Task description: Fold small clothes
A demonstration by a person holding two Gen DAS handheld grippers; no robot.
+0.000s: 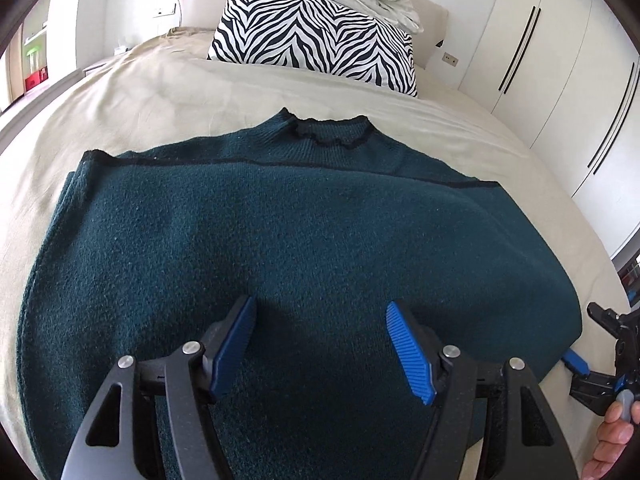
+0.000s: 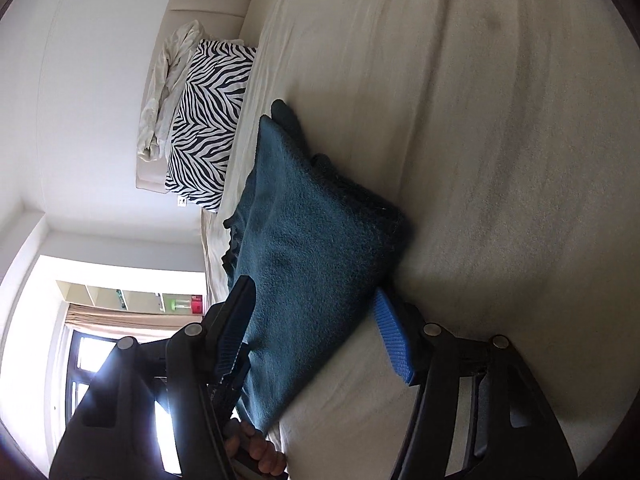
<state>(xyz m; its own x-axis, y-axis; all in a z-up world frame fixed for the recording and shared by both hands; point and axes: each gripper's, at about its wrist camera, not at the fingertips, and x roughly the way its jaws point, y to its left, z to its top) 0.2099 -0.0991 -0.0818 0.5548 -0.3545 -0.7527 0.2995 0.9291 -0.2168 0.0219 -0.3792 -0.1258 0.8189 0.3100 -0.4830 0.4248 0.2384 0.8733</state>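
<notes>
While the sweater lies: teal sweater [image 1: 280, 240] flat on bed [image 1: 140, 92], collar toward zebra pillow [image 1: 316, 40].
Left gripper [image 1: 320, 344]: fingers apart above its near half.
Right gripper [image 2: 316, 332]: fingers apart, straddling the side edge, nearer.
Right-wrist view: edge thickness.

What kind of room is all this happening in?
Most likely a bedroom in a home. A dark green sweater lies on a bed with a beige cover, a zebra-striped pillow sits at its head, and tall white wardrobe doors line one wall.
</notes>
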